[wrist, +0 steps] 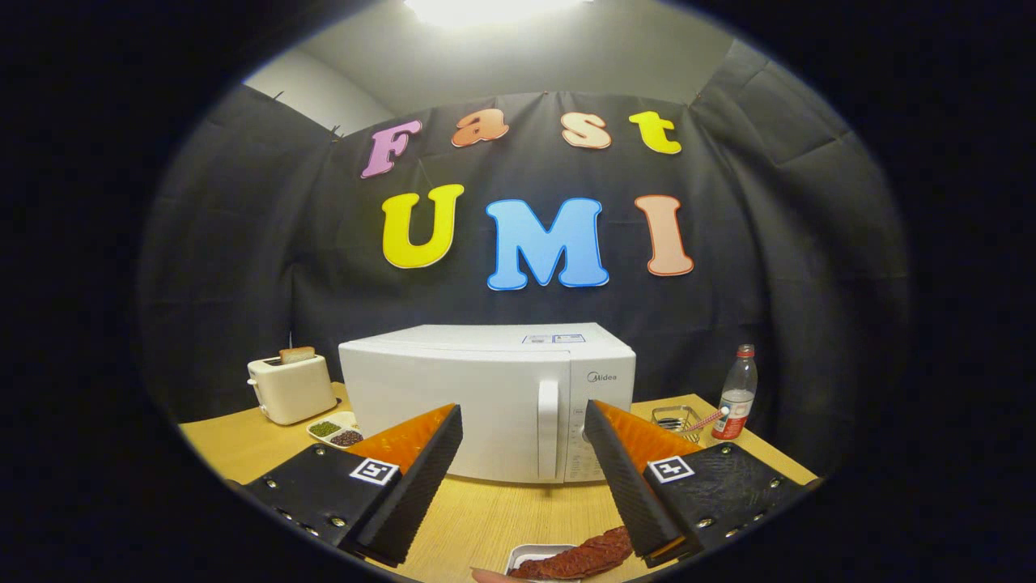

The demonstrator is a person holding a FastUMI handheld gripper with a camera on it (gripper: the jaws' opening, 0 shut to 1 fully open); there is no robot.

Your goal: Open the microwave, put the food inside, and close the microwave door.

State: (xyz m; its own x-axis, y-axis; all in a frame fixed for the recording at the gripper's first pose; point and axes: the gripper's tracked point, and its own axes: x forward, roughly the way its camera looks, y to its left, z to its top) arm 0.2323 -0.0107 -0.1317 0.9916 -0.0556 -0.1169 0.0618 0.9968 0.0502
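Note:
A white microwave [486, 397] stands on the wooden table [486, 518], its door shut and its vertical handle [548, 429] facing me. My gripper [524, 425] is open, held in front of the microwave with nothing between the fingers; the handle shows through the gap. Below the fingers, close to me, a small white tray [526, 557] holds a reddish-brown piece of food [587, 557], lying under the right finger.
A cream toaster [290, 389] with a slice of bread stands left of the microwave. A small dish of beans [336, 429] sits beside it. To the right are a wire basket [676, 419] and a plastic bottle [736, 394].

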